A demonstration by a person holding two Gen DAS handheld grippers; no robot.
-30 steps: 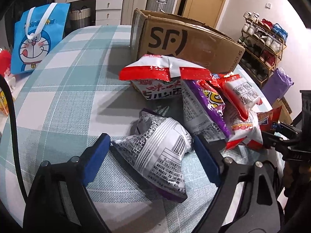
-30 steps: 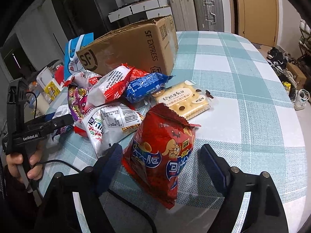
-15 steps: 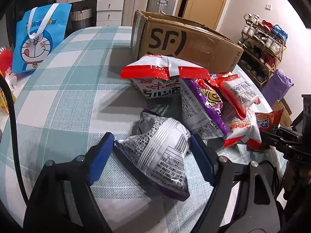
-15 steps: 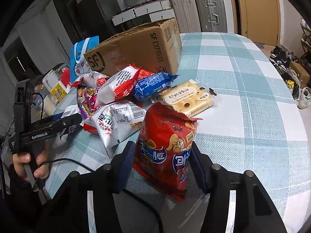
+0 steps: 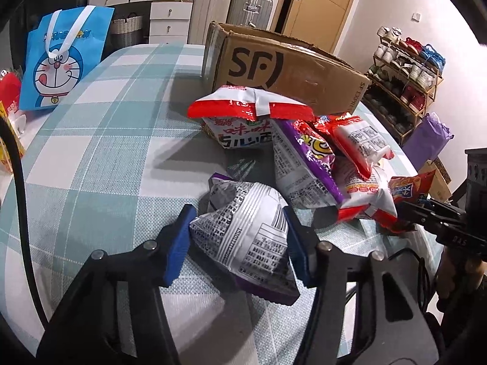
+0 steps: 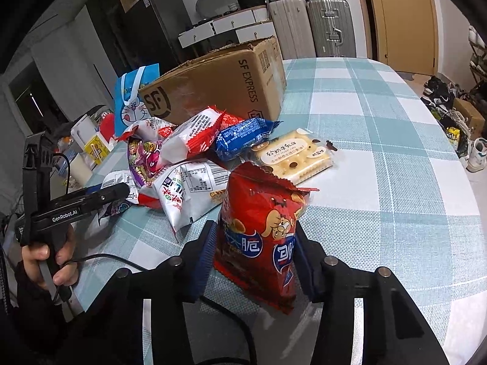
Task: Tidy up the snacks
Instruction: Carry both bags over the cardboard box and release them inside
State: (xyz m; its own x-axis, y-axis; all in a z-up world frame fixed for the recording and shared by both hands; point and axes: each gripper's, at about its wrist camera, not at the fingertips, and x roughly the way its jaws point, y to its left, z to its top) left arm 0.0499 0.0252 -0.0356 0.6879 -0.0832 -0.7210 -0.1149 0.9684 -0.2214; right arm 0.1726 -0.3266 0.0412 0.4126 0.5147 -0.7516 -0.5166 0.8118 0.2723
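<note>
My left gripper (image 5: 239, 245) is shut on a silver and purple snack bag (image 5: 246, 231) at the near side of the snack pile. My right gripper (image 6: 255, 258) is shut on a red snack bag (image 6: 261, 231), held upright just above the table. Behind lie a red and white bag (image 5: 246, 115), a purple bag (image 5: 304, 164), a blue packet (image 6: 240, 138) and a biscuit pack (image 6: 292, 155). An open SF cardboard box (image 5: 286, 70) stands behind the pile; it also shows in the right wrist view (image 6: 219, 88).
The table has a teal and white checked cloth (image 5: 91, 140). A blue Doraemon bag (image 5: 64, 60) stands at its far left edge. Suitcases (image 6: 328, 30), drawers and a shoe rack (image 5: 404, 70) stand beyond the table.
Both grippers have closed from wide open onto their bags. The red bag now stands more upright and nearer the right wrist camera.
</note>
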